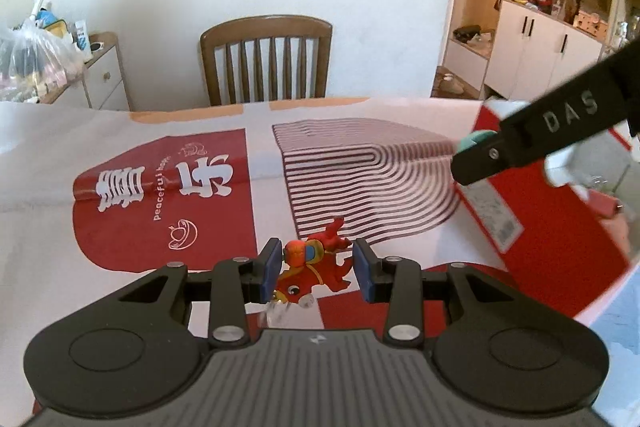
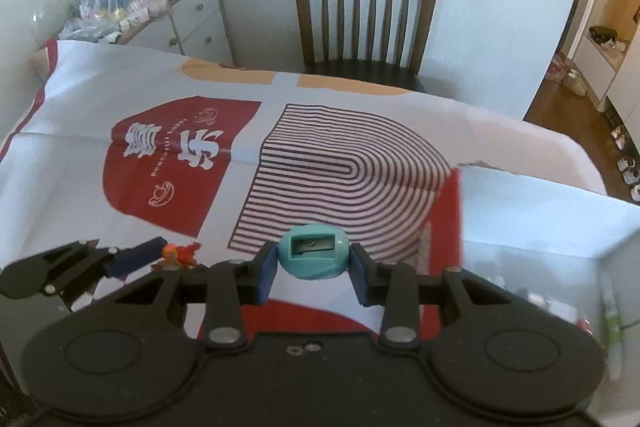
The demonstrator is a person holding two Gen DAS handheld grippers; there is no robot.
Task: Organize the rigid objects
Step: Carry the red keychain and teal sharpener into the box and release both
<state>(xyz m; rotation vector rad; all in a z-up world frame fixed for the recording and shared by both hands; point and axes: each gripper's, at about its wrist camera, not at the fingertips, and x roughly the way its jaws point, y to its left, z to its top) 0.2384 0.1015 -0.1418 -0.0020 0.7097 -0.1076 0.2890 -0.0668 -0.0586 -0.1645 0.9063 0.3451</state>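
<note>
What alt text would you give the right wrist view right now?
The right claw grips a teal pencil sharpener above a table covered by a red-and-white printed cloth. An open white box sits to its right, the left claw holds a red toy figure at lower left, and a wooden chair stands behind.

The box (image 2: 540, 227) at four o'clock is cut off by the frame; its contents (image 2: 560, 303) blur beyond telling.
</note>
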